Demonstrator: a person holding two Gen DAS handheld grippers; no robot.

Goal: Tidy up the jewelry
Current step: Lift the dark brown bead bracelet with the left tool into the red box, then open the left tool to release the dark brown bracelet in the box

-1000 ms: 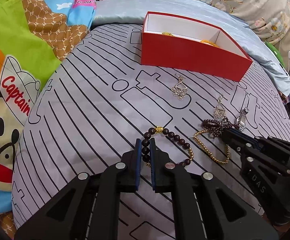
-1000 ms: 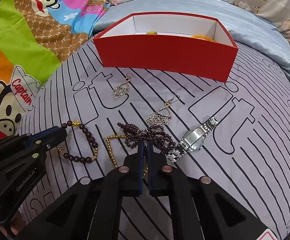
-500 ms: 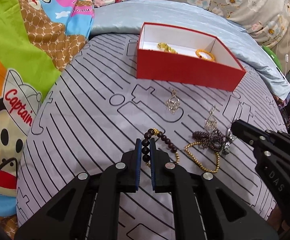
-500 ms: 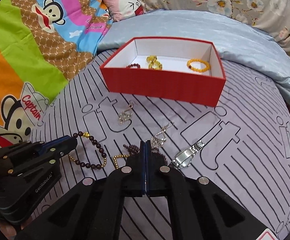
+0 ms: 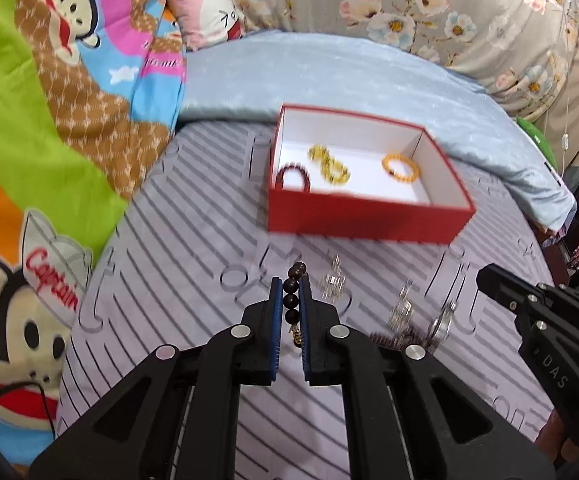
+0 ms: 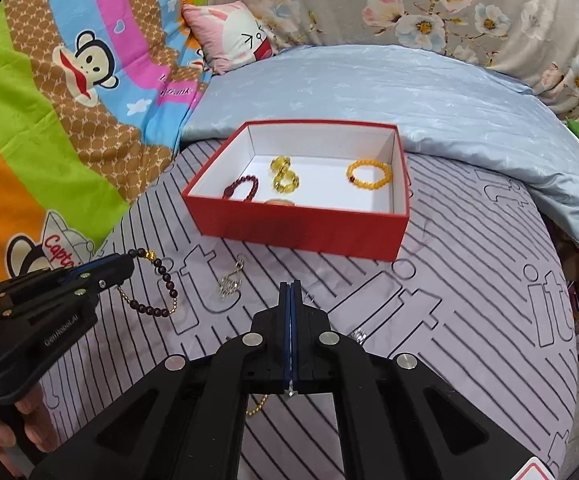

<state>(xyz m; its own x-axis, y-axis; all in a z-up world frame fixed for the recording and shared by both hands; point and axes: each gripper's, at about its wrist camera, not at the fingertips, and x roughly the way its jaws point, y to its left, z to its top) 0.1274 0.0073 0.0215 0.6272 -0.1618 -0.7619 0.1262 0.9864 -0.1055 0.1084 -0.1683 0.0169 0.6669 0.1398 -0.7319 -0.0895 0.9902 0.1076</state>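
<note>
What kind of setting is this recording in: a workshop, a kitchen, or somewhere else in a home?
Most likely a bedroom, with the work done on a bed. A striped grey bedsheet serves as the surface, a cartoon monkey quilt lies alongside, and a pink cartoon pillow rests against floral fabric at the far end.

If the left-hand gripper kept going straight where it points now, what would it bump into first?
Probably the striped grey bedsheet, just short of the red cardboard box. The left gripper tilts downward, holding a dark wooden bead bracelet; depth is hard to judge.
</note>
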